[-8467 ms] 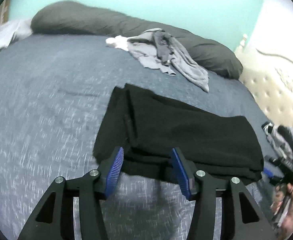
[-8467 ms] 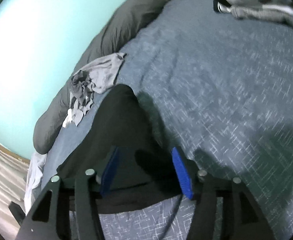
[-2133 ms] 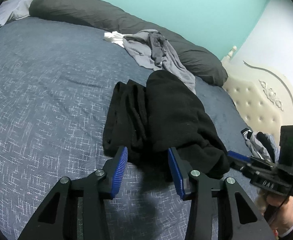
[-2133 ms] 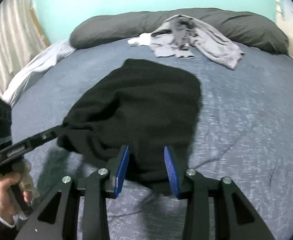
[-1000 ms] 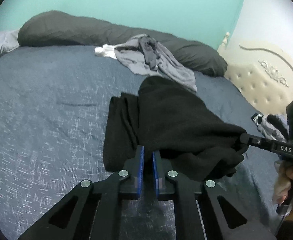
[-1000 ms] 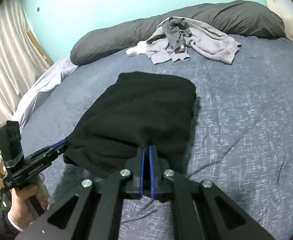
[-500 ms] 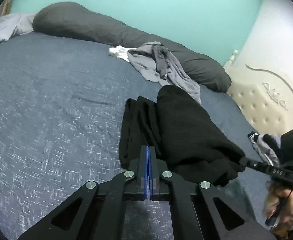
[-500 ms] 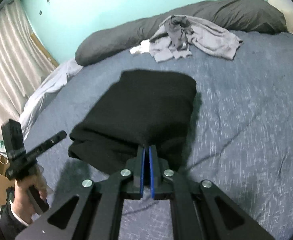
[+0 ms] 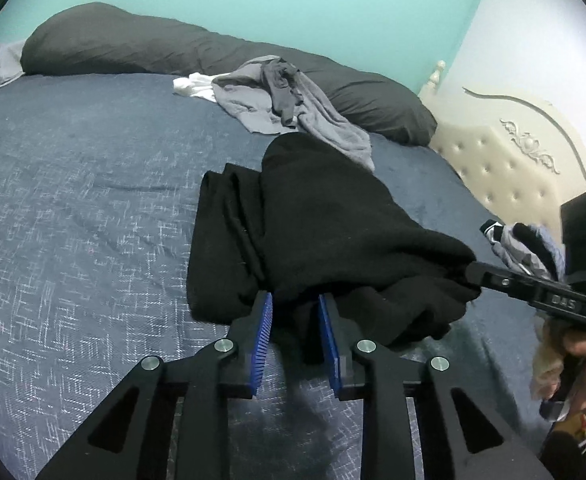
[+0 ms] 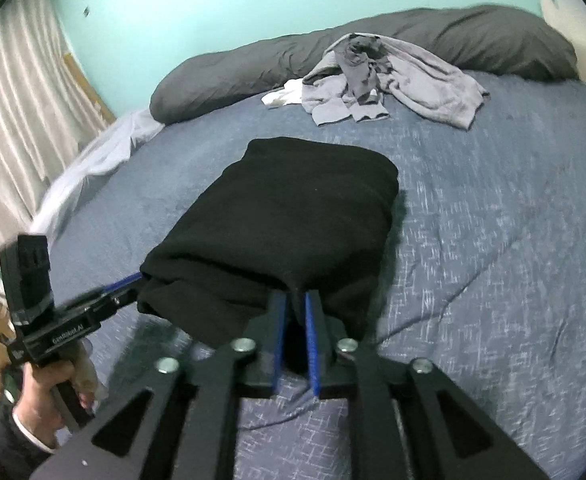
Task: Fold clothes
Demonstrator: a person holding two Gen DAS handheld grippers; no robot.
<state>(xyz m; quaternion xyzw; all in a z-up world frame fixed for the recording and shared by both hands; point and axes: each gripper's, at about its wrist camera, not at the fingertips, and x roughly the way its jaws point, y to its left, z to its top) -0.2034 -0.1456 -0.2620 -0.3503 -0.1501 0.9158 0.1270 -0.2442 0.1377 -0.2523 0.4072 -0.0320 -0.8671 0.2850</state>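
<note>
**Both grippers loosening at the near edge of a folded black garment**

The black garment (image 9: 325, 236) lies folded on the blue-grey bedspread (image 9: 77, 208), its doubled top layer raised into a thick hump and a flatter strip of the same cloth showing at its 9 o'clock side in the left wrist view. In the right wrist view the garment (image 10: 293, 216) fills the centre, its far edge squared off towards 12 o'clock.

The left gripper (image 9: 295, 316) sits at 6 o'clock of the garment. Its jaws are opening: the blue pads stand apart, with the hem of black cloth hanging between them, not pressed from either side. The right gripper (image 10: 293, 308) is at the garment's near edge too. Its jaws are also opening, with a narrow gap and dark cloth in it; whether the pads touch the cloth I cannot tell.

From the left wrist view the right gripper reaches in from 3 o'clock, its tip buried in the cloth.

A heap of grey clothes (image 9: 289, 100) lies near 12 o'clock, against the long dark pillow (image 9: 141, 48). A cream tufted headboard (image 9: 509, 172) stands at 2 o'clock.
</note>
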